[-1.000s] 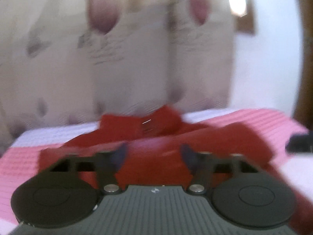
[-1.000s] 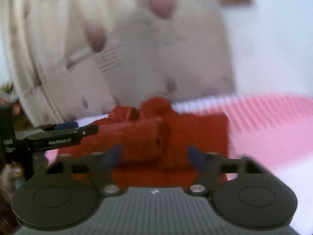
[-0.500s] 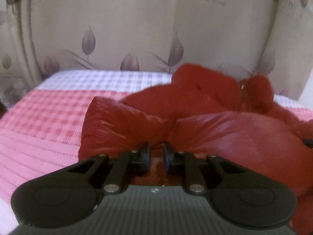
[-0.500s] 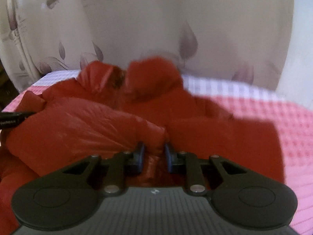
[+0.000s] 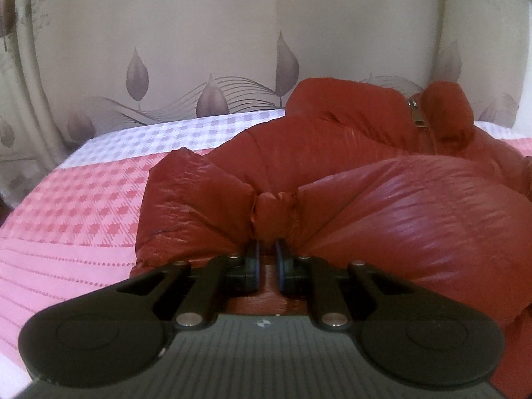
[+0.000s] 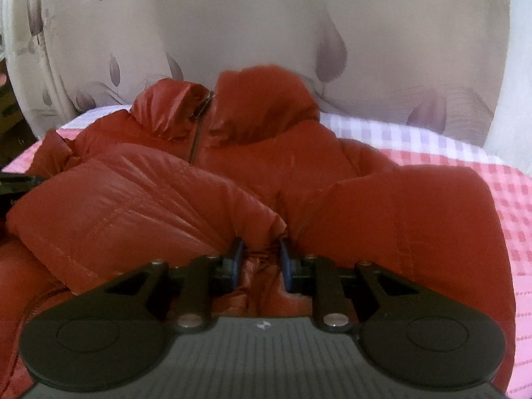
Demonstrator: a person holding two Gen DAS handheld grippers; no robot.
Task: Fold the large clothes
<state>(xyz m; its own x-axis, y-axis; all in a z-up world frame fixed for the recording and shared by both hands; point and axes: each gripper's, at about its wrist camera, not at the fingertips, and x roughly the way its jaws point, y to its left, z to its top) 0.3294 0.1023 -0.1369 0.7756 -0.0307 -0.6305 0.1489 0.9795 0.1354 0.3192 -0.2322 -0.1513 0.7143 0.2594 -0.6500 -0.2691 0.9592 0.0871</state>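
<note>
A shiny red puffer jacket lies on the bed, collar and zipper at the far end. My left gripper is shut on a bunched fold of the jacket's near hem, left side. In the right wrist view the same jacket fills the frame, zipper running up to the collar. My right gripper is shut on a bunched fold of the hem on the right side. The left gripper's tip shows at the left edge of that view.
The pink and white checked bedspread covers the bed, also in the right wrist view. A beige curtain with leaf print hangs right behind the bed's far edge.
Both grippers went from open above the jacket to shut on its near hem. Both have since moved closer and lower, and the fabric is bunched between the fingers.
</note>
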